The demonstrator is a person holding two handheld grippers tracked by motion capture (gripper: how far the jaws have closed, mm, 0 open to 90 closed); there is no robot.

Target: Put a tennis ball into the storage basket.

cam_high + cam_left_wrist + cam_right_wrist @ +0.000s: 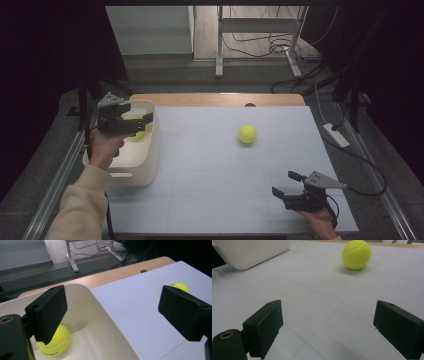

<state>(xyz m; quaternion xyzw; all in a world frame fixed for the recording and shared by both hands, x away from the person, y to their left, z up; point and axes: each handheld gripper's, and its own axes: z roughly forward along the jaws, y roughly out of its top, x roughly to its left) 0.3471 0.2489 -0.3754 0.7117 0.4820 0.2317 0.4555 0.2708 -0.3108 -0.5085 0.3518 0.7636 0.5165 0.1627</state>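
We see a white sheet [215, 175] covering most of a wooden table [220, 99], whose bare far edge has a small dark hole [249, 105]. Beyond it, on the floor, stands a metal frame [219, 45] with loose cables [260, 47] tangled between its legs. A white power strip [336, 134] lies just right of the table. Dark curtains [45, 50] hang on both sides.
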